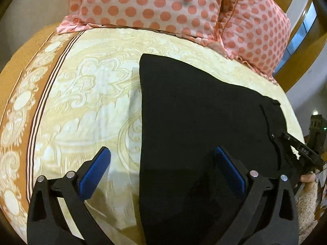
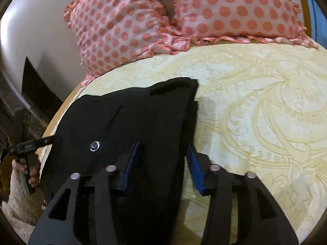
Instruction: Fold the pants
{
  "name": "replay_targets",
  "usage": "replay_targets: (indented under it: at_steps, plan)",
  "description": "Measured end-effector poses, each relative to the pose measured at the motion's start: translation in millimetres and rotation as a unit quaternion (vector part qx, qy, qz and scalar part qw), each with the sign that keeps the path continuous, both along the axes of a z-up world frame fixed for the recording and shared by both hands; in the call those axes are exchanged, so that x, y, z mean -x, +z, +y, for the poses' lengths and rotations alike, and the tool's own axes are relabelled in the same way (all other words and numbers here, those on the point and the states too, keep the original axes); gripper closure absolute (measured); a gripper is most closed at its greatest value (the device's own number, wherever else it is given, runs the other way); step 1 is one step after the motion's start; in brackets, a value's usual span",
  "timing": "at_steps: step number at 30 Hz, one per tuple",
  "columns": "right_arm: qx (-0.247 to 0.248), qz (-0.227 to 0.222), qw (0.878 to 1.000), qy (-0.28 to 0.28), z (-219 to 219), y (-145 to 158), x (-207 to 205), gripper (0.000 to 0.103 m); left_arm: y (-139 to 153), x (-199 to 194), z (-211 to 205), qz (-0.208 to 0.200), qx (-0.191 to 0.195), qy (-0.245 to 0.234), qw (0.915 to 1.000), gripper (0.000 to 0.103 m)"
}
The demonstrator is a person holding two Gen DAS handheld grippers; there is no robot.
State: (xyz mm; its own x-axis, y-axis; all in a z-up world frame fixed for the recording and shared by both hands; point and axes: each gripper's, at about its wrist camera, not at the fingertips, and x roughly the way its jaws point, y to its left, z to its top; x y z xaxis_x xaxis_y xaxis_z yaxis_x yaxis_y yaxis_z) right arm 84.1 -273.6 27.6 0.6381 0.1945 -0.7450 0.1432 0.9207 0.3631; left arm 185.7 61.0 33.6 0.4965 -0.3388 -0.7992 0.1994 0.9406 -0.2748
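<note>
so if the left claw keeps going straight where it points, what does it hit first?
Most likely the left edge of the black pants, lying on the bedspread. The open left claw straddles that edge; depth is hard to judge.

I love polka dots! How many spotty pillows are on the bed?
2: one spotty pillow on the left, another pillow beside it on the right, both at the bed's far end.
</note>
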Motion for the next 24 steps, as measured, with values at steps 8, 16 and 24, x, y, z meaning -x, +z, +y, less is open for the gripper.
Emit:
replay_targets:
  at_steps: [8,16,24]
  plan:
    - [0.032,-0.03,0.998,0.038,14,14,4,0.087,1,-17,-14,0.009,-0.006,-0.022,0.9997,0.008]
    - [0.009,-0.036,0.999,0.03,7,16,4,0.088,11,-25,-11,0.008,0.012,-0.017,0.9998,0.082]
    - [-0.016,-0.041,0.999,0.031,-1,30,-10,0.09,26,-28,-18,-0.012,-0.01,-0.02,0.9997,0.096]
